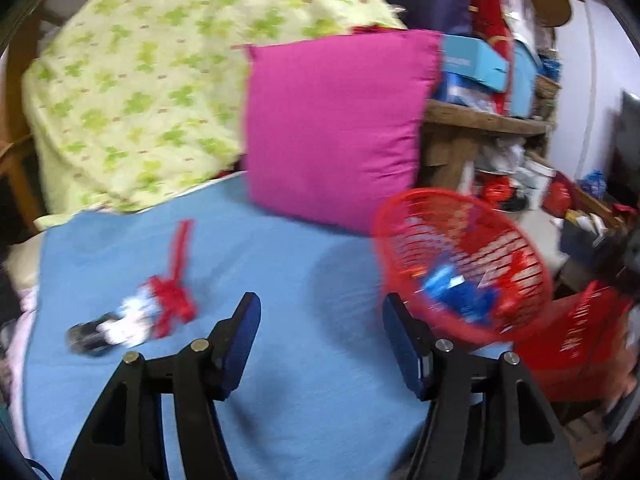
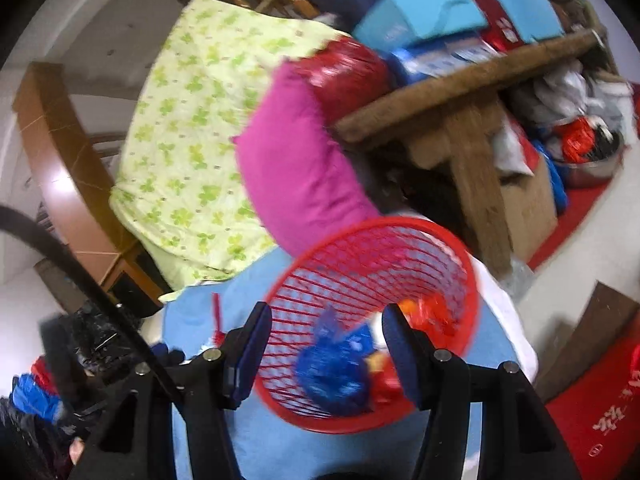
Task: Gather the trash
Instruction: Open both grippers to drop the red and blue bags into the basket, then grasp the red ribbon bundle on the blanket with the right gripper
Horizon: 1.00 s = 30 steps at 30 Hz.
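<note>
Here, a blue sheet (image 1: 248,240) covers the bed, with a red-and-white wrapper scrap (image 1: 136,316) lying on it to the left and a red mesh basket (image 2: 372,320) holding blue and red trash tilted at its right edge. Beyond stand a magenta pillow (image 1: 336,120), a green-patterned quilt (image 1: 132,80) and a cluttered wooden bench (image 2: 460,92). The left tool (image 1: 320,336) hangs open and empty over the sheet; the right tool (image 2: 326,344) stands open at the basket's near rim, gripping nothing.
</note>
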Each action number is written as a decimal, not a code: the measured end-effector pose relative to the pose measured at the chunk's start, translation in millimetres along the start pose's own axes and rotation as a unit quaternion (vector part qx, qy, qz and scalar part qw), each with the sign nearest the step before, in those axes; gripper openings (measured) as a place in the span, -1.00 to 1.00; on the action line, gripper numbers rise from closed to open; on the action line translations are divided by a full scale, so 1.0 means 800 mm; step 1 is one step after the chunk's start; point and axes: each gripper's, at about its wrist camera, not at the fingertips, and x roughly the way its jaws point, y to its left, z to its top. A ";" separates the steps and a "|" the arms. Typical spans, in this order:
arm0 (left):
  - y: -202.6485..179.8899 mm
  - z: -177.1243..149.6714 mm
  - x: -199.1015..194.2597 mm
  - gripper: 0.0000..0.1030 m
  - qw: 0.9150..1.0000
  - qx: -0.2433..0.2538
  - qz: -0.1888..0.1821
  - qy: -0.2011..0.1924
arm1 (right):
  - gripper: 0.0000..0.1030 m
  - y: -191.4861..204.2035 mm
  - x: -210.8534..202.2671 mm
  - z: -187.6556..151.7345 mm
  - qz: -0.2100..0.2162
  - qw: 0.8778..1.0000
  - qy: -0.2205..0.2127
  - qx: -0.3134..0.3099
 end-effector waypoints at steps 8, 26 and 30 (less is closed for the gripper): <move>0.156 -0.090 -0.044 0.35 0.990 -0.071 0.120 0.015 | 0.19 0.121 0.021 -0.020 0.075 0.994 0.013 -0.080; 0.317 -0.157 -0.039 0.36 0.962 -0.223 0.156 0.009 | 0.19 0.264 0.266 -0.150 0.083 0.958 0.219 -0.163; 0.337 -0.143 -0.008 0.36 0.959 -0.249 0.138 -0.003 | 0.19 0.271 0.331 -0.143 0.076 0.957 0.224 -0.167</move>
